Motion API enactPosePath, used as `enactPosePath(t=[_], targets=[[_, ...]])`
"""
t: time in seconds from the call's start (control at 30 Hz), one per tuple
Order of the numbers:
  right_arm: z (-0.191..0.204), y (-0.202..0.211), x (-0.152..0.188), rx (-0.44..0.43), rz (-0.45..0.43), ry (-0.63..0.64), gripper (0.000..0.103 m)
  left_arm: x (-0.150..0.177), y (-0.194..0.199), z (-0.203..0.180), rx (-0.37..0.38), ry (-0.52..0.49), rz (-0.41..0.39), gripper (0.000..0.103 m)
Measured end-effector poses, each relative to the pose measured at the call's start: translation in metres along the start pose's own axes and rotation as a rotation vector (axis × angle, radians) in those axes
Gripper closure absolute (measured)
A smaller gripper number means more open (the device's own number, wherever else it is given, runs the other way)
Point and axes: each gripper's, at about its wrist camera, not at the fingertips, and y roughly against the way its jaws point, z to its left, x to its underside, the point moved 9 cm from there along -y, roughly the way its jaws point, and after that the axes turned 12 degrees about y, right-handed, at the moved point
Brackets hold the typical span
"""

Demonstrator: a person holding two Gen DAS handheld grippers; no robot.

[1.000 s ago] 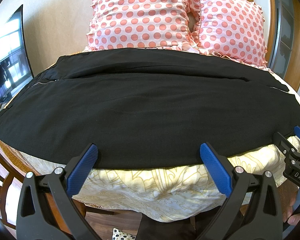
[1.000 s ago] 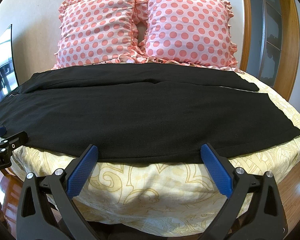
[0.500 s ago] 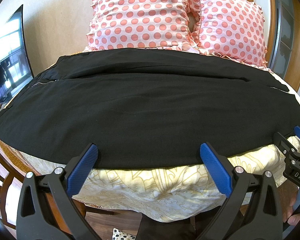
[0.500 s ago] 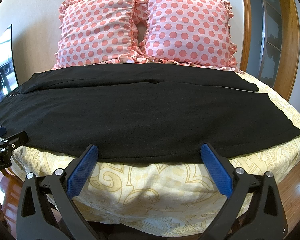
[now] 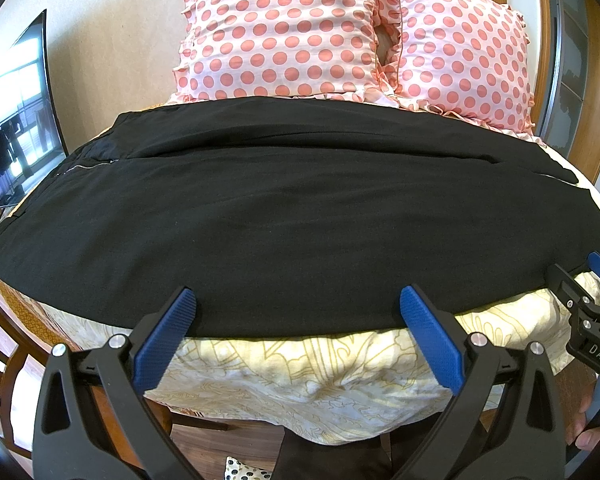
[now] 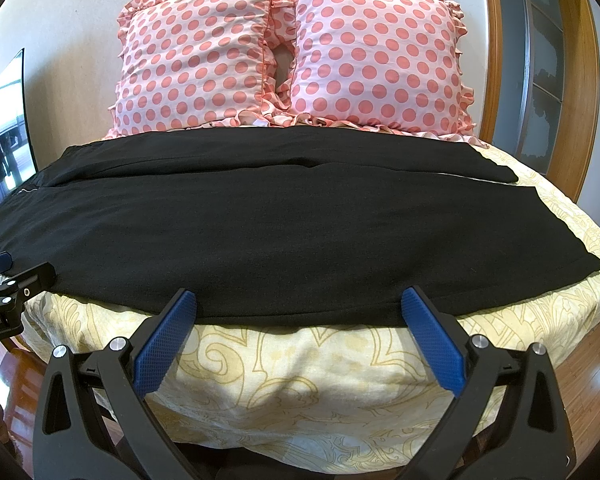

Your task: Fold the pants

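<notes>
Black pants lie spread flat sideways across the bed, waist with its zipper at the left and leg ends at the right; they also show in the right wrist view. My left gripper is open and empty, its blue fingertips just at the pants' near edge. My right gripper is open and empty at the same near edge, further right. Each gripper shows at the side of the other's view, the right one and the left one.
The bed has a cream patterned cover that hangs over the near edge. Two pink polka-dot pillows stand against the wall behind the pants. A dark screen is at the left, wooden furniture below it, and a wood-framed door at the right.
</notes>
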Motion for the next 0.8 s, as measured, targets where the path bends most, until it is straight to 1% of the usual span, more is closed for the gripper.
enactPosePath(t=[0.73,0.8], targets=[[0.0011,-0.0002,0.0008,0.000,0.000,0.003,0.001,0.0001,0.0000,0.0002,0.001,-0.001,-0.002,0.002],[0.0015,-0.0013,0.0003,-0.013,0.012,0.009,0.001,-0.0005,0.0007,-0.0011,0.004,-0.004,-0.005,0.002]])
